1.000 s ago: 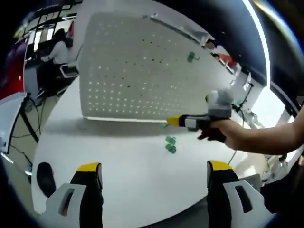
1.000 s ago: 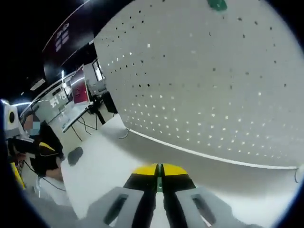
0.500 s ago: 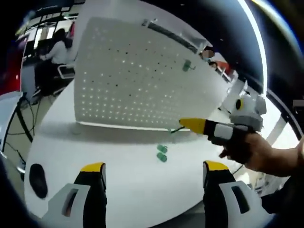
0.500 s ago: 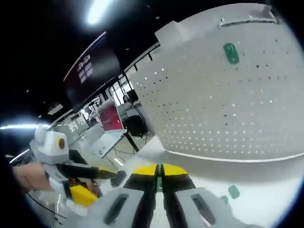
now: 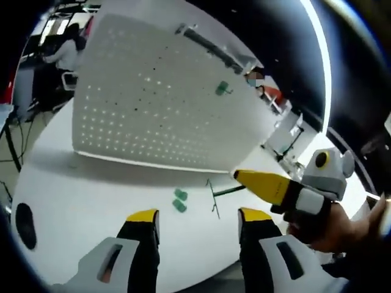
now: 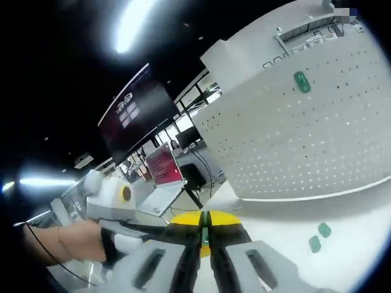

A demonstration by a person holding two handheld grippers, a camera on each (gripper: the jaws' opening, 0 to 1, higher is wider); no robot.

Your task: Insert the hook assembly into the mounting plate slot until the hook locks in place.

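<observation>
In the left gripper view the left tongs [image 5: 198,218] hang released, their yellow-tipped jaws wide apart above the smooth white surface [image 5: 91,195]. Just beyond the gap lies a thin dark wire hook [image 5: 214,196], and a little to its left sit two small green plastic pieces [image 5: 179,201], apart from both jaws. The right tongs [image 5: 259,182] come in from the right, held by a hand [image 5: 330,229]; in the right gripper view their own jaws [image 6: 206,220] are clenched on a sliver of something green, too small to identify. Farther back stands a white perforated mounting plate [image 5: 153,104], upright, with one green piece [image 5: 222,88] fixed near its top. The room behind is blurred.
</observation>
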